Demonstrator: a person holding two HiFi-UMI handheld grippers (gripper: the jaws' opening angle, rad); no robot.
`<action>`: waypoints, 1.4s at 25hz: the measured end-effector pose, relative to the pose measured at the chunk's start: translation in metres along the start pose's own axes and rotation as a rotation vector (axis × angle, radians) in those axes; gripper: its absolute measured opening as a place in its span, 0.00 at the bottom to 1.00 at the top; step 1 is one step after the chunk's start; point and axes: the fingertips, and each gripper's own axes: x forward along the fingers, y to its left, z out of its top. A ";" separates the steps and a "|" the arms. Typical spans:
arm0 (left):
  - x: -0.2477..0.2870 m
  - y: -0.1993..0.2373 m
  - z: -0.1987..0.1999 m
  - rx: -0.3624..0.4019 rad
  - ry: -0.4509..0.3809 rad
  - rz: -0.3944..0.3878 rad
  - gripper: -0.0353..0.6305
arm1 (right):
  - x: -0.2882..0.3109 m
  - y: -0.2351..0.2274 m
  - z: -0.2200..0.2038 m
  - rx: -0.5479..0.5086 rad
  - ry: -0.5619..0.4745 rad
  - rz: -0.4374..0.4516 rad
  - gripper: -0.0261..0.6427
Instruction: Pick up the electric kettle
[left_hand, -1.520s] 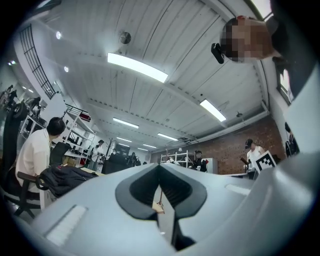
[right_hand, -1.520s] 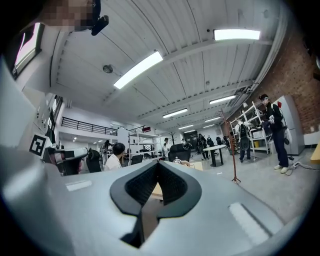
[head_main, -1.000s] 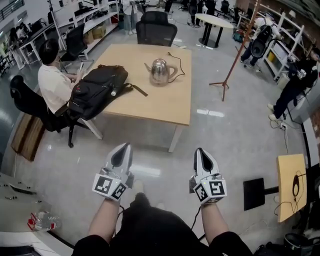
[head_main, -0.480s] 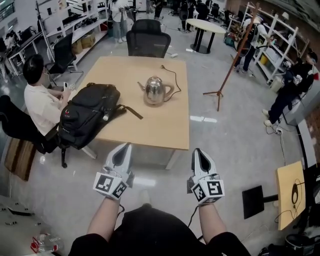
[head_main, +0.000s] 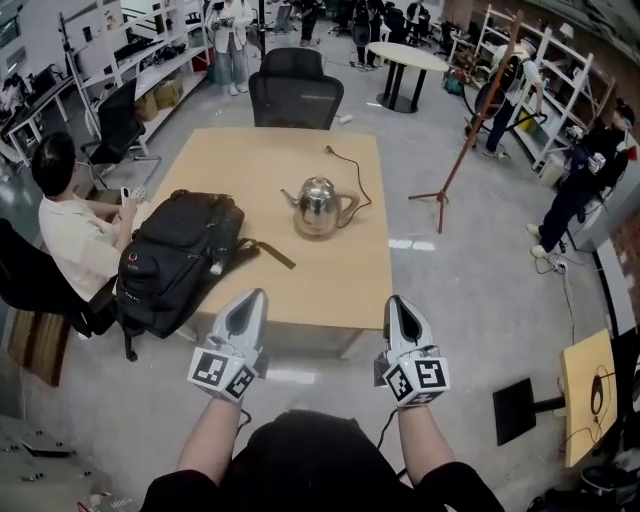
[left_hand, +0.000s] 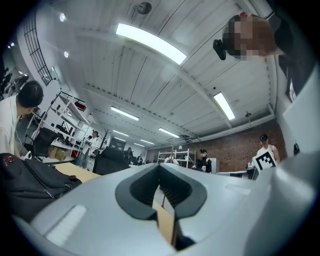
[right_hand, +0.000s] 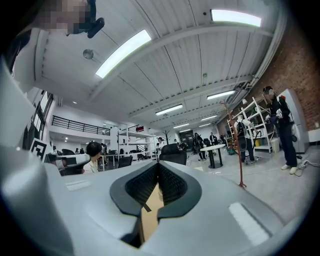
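Wooden table (head_main: 330, 275) bears electric kettle (head_main: 320, 207) beside backpack (head_main: 180, 260).

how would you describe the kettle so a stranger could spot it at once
Find the large pale wooden table in the middle of the floor. Right of the black backpack lying on it stands the electric kettle. It is the only shiny metal thing there: rounded, with a spout, a handle and a dark cord trailing behind.
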 end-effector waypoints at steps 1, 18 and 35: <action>0.002 0.004 0.001 -0.001 -0.001 0.002 0.05 | 0.005 0.000 -0.001 0.000 0.002 0.001 0.04; 0.044 0.046 -0.024 -0.023 0.041 0.057 0.05 | 0.072 -0.018 -0.017 0.006 0.063 0.048 0.04; 0.158 0.090 -0.058 -0.016 0.117 0.167 0.05 | 0.191 -0.111 -0.020 0.033 0.116 0.085 0.04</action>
